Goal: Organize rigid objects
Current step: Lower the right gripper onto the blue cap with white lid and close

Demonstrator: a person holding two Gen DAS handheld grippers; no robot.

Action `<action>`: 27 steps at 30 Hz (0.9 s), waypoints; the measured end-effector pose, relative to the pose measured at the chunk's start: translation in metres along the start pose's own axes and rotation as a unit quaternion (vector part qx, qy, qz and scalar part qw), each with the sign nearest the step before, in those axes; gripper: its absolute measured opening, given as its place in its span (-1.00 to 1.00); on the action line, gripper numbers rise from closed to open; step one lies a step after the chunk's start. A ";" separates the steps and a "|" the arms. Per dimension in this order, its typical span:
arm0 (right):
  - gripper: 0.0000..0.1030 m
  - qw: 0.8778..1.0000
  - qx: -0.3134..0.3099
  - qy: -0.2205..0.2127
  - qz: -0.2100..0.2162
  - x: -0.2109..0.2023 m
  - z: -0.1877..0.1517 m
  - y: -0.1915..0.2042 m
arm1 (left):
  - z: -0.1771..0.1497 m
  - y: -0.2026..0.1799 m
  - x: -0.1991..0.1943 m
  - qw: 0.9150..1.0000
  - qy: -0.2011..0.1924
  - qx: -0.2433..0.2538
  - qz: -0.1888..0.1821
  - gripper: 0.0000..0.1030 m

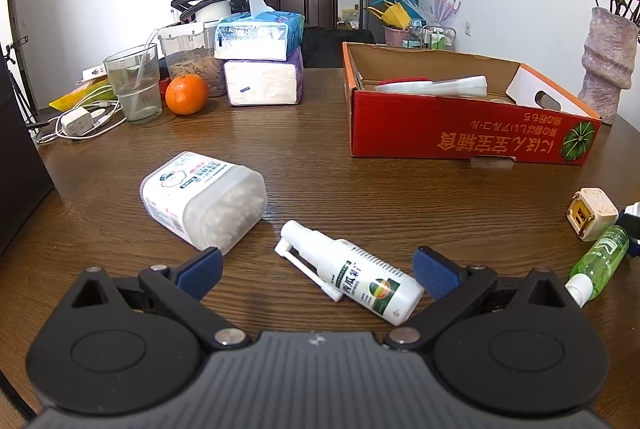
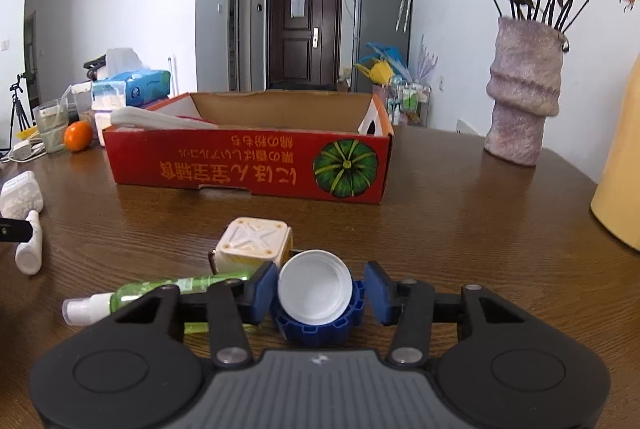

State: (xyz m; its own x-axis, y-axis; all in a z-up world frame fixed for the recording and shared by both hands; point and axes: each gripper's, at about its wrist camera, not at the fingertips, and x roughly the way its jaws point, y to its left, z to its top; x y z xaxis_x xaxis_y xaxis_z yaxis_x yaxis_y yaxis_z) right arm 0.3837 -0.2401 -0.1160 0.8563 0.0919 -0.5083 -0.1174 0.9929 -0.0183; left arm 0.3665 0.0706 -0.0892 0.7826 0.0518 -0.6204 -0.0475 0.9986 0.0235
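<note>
Left gripper (image 1: 316, 269): jaws spread wide and released, low over the bench (image 1: 360, 189) at the bottom of the left wrist view; the white spray bottle (image 1: 360, 279) lies flat on its side between the pads, its base just beside the right-hand pad, untouched as far as can be seen
Cotton swab tub (image 1: 204, 201): clear plastic, lying on its side at centre left of the frame, its open end near the left-hand pad
Right gripper (image 2: 316, 295): jaws partly drawn in around a blue jar (image 2: 320, 325) with a white cap (image 2: 314, 289) at lower centre of the right wrist view; left-hand pad looks against it, right-hand pad stands just clear, so no firm grasp shows
Green spray bottle (image 2: 160, 291): on its side at lower left, partly behind the gripper's left-hand arm
Cream cube (image 2: 254, 245): just behind the jar, at centre frame
Red cardboard box (image 2: 248, 165): open-topped, at mid frame beyond the loose items, white things lying inside
Vase (image 2: 524, 93): at upper right, holding dried roses
</note>
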 end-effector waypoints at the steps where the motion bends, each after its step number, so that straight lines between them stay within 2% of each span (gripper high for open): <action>1: -0.08 1.000 -0.002 -0.005 -0.001 -0.002 0.000 0.001 | 0.000 0.000 0.000 1.000 0.000 0.000 0.000 1.00; 6: -0.08 1.000 0.000 -0.018 -0.008 -0.007 0.000 0.000 | -0.001 0.001 0.000 1.000 0.000 0.004 -0.003 1.00; 16: -0.06 1.000 0.012 0.018 0.004 0.004 0.000 -0.005 | -0.001 0.000 0.001 1.000 0.001 0.005 -0.004 1.00; 20: -0.13 1.000 0.021 0.016 0.011 0.006 0.001 -0.008 | -0.001 0.000 0.001 1.000 0.001 0.005 -0.004 1.00; 27: -0.11 1.000 0.013 0.004 0.000 0.001 0.000 -0.005 | -0.001 0.000 0.000 1.000 0.001 0.004 -0.004 1.00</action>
State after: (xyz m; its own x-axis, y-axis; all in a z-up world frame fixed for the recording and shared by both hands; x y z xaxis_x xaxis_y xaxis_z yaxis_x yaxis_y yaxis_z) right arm 0.3849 -0.2446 -0.1164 0.8522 0.0916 -0.5151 -0.1049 0.9945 0.0033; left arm 0.3659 0.0701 -0.0905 0.7819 0.0432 -0.6218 -0.0357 0.9991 0.0245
